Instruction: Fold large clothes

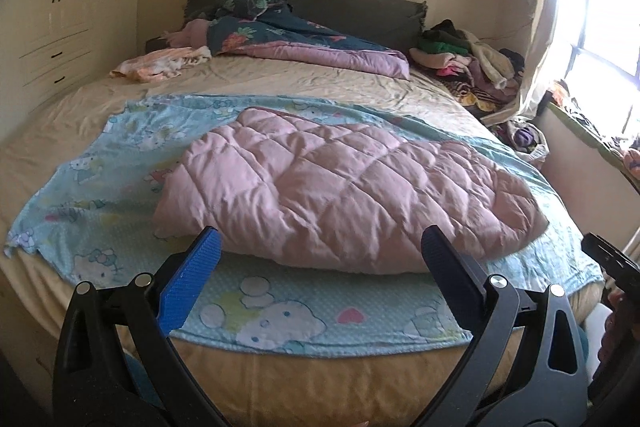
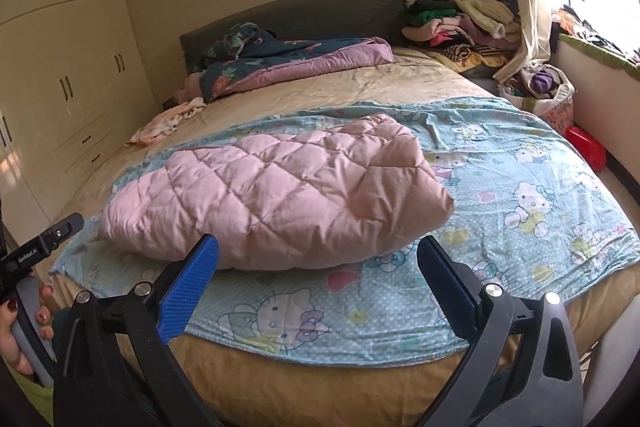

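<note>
A pink quilted garment (image 1: 344,187) lies folded on a light blue cartoon-print sheet (image 1: 100,171) spread over the near half of the bed (image 1: 280,83). Its long axis runs left to right across the bed, the near edge just beyond both claws. The left gripper (image 1: 320,275) hangs released, fingers spread, holding nothing. The right gripper (image 2: 318,277) is likewise spread wide and empty. A heap of clothes (image 2: 460,23) sits far right.

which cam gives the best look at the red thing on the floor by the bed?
Right wrist. The red object shows there on the floor at the bed's right side, below the laundry basket, though too small to identify. In the left wrist view it is not visible at all.
</note>
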`<state>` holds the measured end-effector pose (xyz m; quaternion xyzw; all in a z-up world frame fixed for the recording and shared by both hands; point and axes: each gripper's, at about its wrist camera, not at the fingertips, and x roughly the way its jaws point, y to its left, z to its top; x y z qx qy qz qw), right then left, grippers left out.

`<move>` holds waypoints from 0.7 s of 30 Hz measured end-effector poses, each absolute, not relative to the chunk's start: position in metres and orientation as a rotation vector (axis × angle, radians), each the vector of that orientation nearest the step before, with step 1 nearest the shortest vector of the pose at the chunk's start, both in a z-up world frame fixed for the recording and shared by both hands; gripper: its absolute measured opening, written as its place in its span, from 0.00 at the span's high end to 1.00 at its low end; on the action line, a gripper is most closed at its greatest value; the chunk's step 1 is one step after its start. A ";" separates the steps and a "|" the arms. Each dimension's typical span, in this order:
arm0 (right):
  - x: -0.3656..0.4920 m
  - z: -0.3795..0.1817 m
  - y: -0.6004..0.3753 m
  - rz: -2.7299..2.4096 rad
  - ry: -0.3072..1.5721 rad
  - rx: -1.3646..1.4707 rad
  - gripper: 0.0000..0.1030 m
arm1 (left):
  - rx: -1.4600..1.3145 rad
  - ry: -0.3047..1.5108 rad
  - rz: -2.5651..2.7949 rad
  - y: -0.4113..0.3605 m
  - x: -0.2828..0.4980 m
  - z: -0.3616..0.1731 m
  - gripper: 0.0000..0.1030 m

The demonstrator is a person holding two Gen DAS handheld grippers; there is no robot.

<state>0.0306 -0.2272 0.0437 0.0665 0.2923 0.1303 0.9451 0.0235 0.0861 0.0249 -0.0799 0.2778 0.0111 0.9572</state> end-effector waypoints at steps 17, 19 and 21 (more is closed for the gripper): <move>0.007 0.005 -0.184 0.352 0.655 0.084 0.04 | -0.112 0.605 -0.044 0.048 0.007 -0.010 0.09; 0.007 0.006 -0.180 0.359 0.649 0.074 0.04 | -0.110 0.610 -0.044 0.047 0.008 -0.011 0.09; 0.006 0.007 -0.179 0.365 0.647 0.069 0.04 | -0.110 0.613 -0.045 0.047 0.008 -0.012 0.09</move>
